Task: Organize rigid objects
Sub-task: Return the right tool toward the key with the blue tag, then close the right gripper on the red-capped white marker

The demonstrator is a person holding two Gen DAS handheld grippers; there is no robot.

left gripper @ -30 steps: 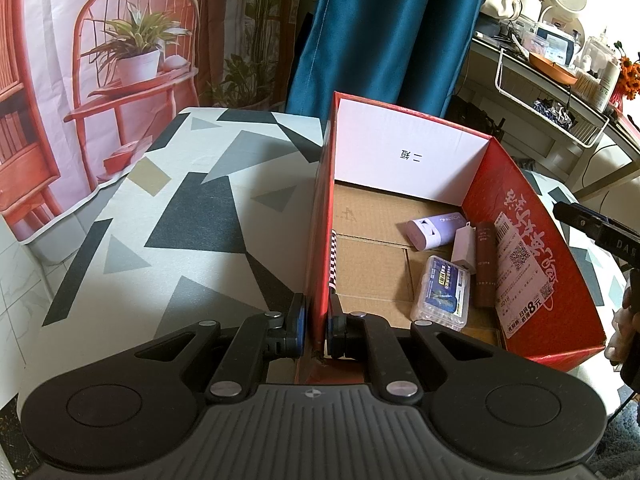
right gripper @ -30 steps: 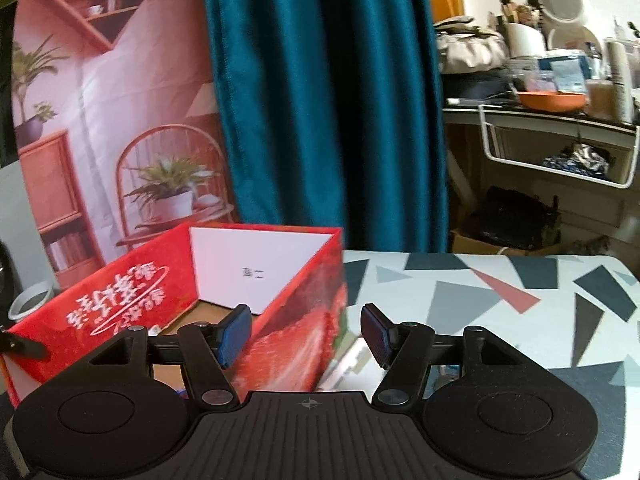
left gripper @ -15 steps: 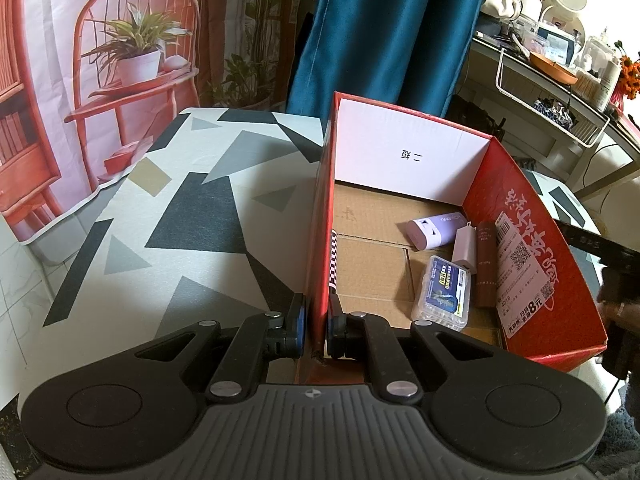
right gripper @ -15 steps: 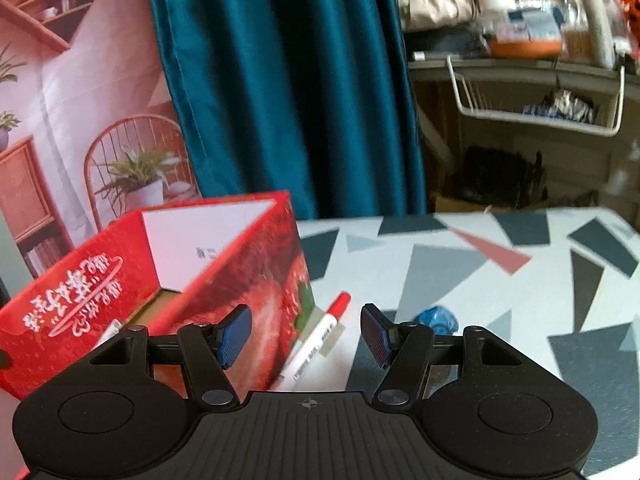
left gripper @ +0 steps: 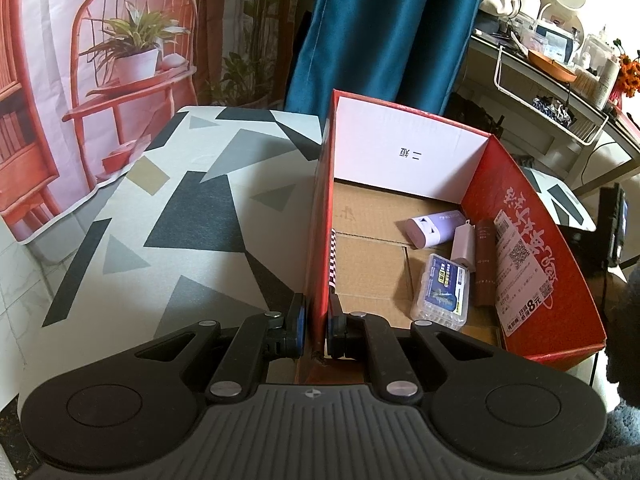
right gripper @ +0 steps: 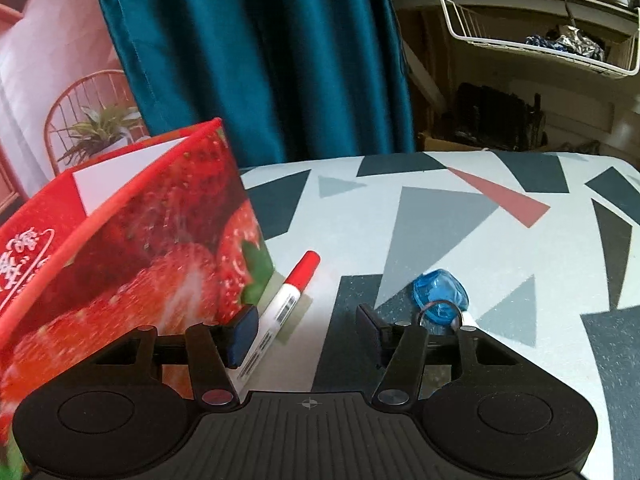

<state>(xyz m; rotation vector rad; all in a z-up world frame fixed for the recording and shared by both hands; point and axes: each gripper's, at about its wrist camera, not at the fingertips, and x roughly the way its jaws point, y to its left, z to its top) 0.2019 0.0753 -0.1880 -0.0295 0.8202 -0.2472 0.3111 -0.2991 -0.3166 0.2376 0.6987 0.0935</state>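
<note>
My left gripper [left gripper: 315, 325] is shut on the near left wall of the red strawberry box [left gripper: 532, 240]. Inside the box lie a lilac tube [left gripper: 434, 226], a small white item [left gripper: 464, 243], a brown stick [left gripper: 485, 262] and a clear blue-labelled case [left gripper: 442, 292]. My right gripper [right gripper: 306, 330] is open and empty above the table, just right of the box [right gripper: 132, 256]. A red-capped white marker [right gripper: 286, 300] lies beside the box, reaching under the left finger. A blue translucent key tag [right gripper: 440, 294] with a metal ring lies by the right finger.
The table [right gripper: 460, 220] has a white cloth with grey and black triangles. A teal curtain [right gripper: 256, 60] hangs behind it. A cluttered shelf with a white wire basket [right gripper: 532, 36] stands at the back right. The right gripper's arm [left gripper: 614, 224] shows beyond the box.
My right gripper has dropped and swung right, from looking over the box to low over the table, bringing the marker and blue tag close. The left gripper keeps its hold.
</note>
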